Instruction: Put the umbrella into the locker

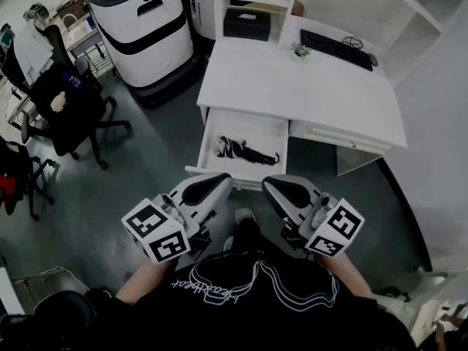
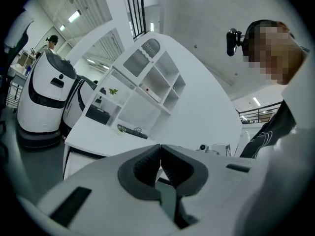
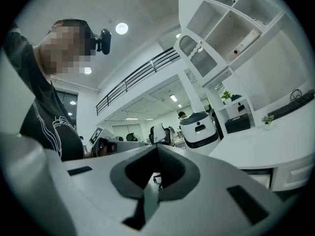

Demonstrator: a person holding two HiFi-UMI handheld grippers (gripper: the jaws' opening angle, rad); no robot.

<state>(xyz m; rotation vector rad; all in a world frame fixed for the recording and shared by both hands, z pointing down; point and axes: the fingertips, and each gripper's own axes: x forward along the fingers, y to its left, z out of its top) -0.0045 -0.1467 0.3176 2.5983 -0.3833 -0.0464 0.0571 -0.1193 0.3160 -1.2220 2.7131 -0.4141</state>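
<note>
A folded black umbrella [image 1: 245, 151] lies inside the open white drawer [image 1: 257, 126] under the desk's left half. Both grippers hang side by side just in front of the drawer's near edge, close to the person's body and pointing level. My left gripper [image 1: 219, 180] is shut with nothing between its pads [image 2: 160, 149]. My right gripper [image 1: 271, 184] is likewise shut and empty [image 3: 157, 149]. Neither touches the umbrella or the drawer. The umbrella does not show in either gripper view.
The white desk [image 1: 292, 86] carries a keyboard [image 1: 336, 48], a small plant [image 1: 300, 50] and a black box [image 1: 247, 24] under white shelving. A white-and-black machine [image 1: 142, 24] stands left of the desk. Black office chairs [image 1: 69, 104] fill the left floor.
</note>
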